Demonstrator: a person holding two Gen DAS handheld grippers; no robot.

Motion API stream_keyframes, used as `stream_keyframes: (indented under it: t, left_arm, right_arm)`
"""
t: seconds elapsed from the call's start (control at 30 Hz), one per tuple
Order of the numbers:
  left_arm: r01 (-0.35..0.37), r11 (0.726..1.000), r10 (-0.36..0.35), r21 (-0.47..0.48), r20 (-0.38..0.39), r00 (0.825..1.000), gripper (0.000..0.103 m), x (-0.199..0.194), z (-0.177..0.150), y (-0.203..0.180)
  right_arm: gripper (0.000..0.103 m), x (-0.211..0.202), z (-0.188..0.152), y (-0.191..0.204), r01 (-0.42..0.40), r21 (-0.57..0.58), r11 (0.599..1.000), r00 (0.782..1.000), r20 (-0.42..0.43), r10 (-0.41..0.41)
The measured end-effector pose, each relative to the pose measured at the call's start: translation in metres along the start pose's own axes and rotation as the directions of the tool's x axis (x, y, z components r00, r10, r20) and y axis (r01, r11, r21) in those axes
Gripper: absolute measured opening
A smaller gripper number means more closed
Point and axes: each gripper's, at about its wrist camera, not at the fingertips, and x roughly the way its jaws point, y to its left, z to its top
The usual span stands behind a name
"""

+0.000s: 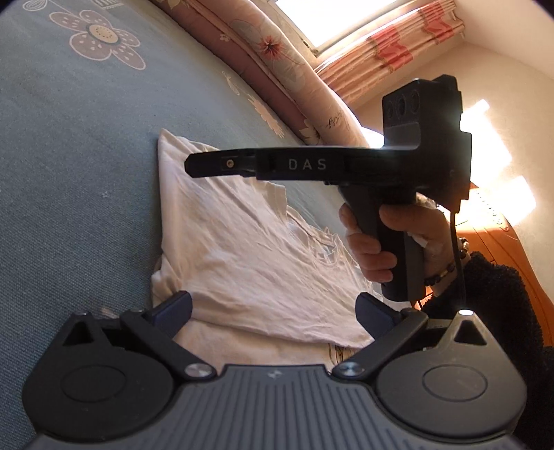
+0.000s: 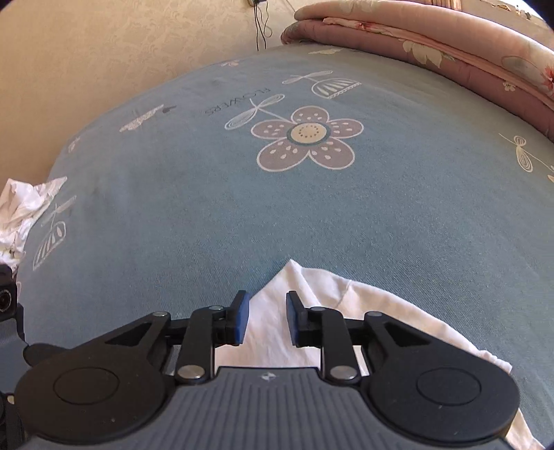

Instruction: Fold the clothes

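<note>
While a white T-shirt (image 1: 242, 249) lies partly folded and creased on the blue bedspread (image 1: 69, 155), the left tongs (image 1: 273, 311) hang just above its near edge with their blue pads wide apart and nothing between them. Across the left wrist view the right tongs (image 1: 194, 165) reach sideways over the shirt, gripped by a hand (image 1: 377, 242) wearing a bead bracelet and a dark fuzzy sleeve; the letters "DAS" stand on their black body, which hides part of the shirt's far side. In the right wrist view those tongs (image 2: 266, 318) stand a little apart over a pointed corner of the shirt (image 2: 297, 277), their pads not pressing the cloth. The bedspread bears a mauve flower print (image 2: 306, 136) and the word "FLOWERS" (image 2: 237, 100) beside it. A folded pink floral quilt (image 2: 450, 45) lies along the bed's far edge, crumpled white cloth (image 2: 20, 211) sits at the bed's left edge, and a striped curtain (image 1: 387, 52) hangs by the bright window (image 1: 332, 20).
</note>
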Motion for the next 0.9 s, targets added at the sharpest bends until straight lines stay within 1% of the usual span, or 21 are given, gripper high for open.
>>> stream_keyframes:
  t: [0.07,0.1,0.17,0.23,0.33,0.43,0.5,0.6,0.67,0.73,0.8,0.9]
  left_arm:
    - [0.007,1.0,-0.007,-0.01,0.003,1.0,0.1,-0.001,0.001,0.001]
    - [0.011,1.0,-0.01,-0.011,0.005,1.0,0.1,-0.001,0.001,0.002]
    - [0.02,1.0,-0.019,-0.009,0.015,1.0,0.1,-0.004,0.002,0.002]
    - [0.027,1.0,-0.027,0.003,0.027,0.999,0.1,-0.006,0.003,0.001]
    - [0.014,0.998,-0.017,0.059,0.066,0.998,0.1,-0.013,0.003,-0.004]
    - [-0.015,0.999,0.008,0.05,0.14,0.99,0.1,-0.025,0.007,0.001]
    - [-0.034,0.999,0.033,-0.001,0.182,0.983,0.1,-0.033,0.012,0.012]
    - [-0.058,0.993,0.08,-0.099,0.236,0.968,0.1,-0.045,0.02,0.033]
    - [-0.063,0.985,0.104,-0.158,0.268,0.958,0.1,-0.052,0.025,0.046]
    - [-0.038,0.982,0.092,-0.185,0.293,0.952,0.1,-0.054,0.028,0.055]
    - [-0.024,0.982,0.083,-0.186,0.316,0.945,0.1,-0.055,0.029,0.058]
    - [-0.021,0.983,0.081,-0.181,0.327,0.942,0.1,-0.054,0.029,0.06]
  right_arm:
    - [0.027,0.003,-0.004,0.007,0.002,-0.038,0.999,0.999,-0.037,-0.003]
    - [0.027,0.008,-0.005,0.009,0.015,-0.043,0.999,0.999,-0.048,-0.017]
    - [0.027,0.018,-0.006,0.012,0.067,-0.061,0.996,0.996,-0.055,-0.071]
    - [0.029,0.024,-0.005,0.014,0.109,-0.064,0.992,0.994,-0.011,-0.11]
    - [0.031,0.023,0.002,0.008,0.177,-0.005,0.984,0.983,0.04,-0.177]
    - [0.032,0.004,0.002,-0.005,0.188,0.072,0.979,0.977,0.085,-0.194]
    - [0.036,-0.016,-0.006,-0.017,0.207,0.131,0.969,0.97,0.1,-0.221]
    - [0.038,-0.04,-0.028,-0.033,0.242,0.231,0.942,0.96,0.083,-0.267]
    - [0.038,-0.047,-0.048,-0.022,0.249,0.22,0.943,0.96,0.071,-0.271]
    - [0.038,-0.047,-0.066,0.002,0.239,0.162,0.957,0.965,0.072,-0.253]
    - [0.038,-0.044,-0.078,0.03,0.215,0.108,0.971,0.97,0.089,-0.224]
    - [0.038,-0.031,-0.084,0.059,0.183,0.065,0.981,0.976,0.111,-0.189]
